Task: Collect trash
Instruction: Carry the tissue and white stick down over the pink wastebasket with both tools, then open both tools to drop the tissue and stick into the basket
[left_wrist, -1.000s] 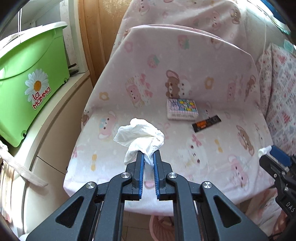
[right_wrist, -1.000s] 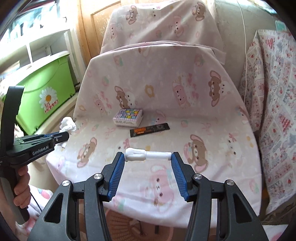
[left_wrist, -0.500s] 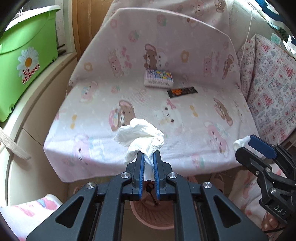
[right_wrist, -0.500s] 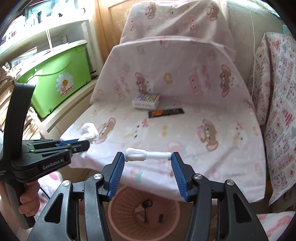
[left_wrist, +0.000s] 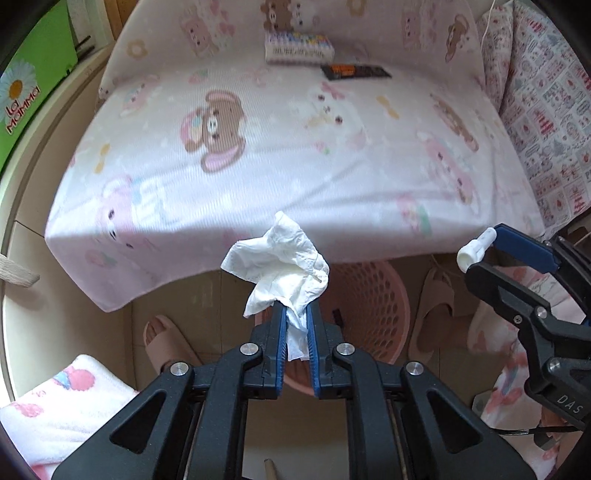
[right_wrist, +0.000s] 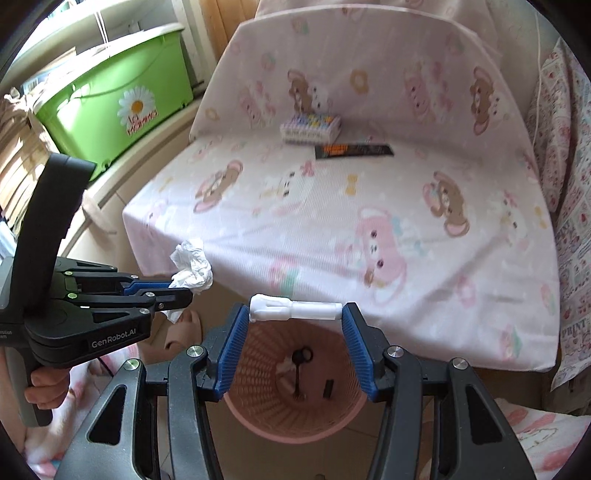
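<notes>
Holding tissue (left_wrist: 282, 258) over basket (right_wrist: 291, 424)

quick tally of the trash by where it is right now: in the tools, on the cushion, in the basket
In the tools: 2, crumpled tissue and white plastic tube
On the cushion: 2, patterned packet and black wrapper
In the pink basket: 3 small items, unclear
Total: 7

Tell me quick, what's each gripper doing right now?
Left gripper: shut on the crumpled tissue.
Right gripper: shut on the white plastic tube, held end to end.
</notes>
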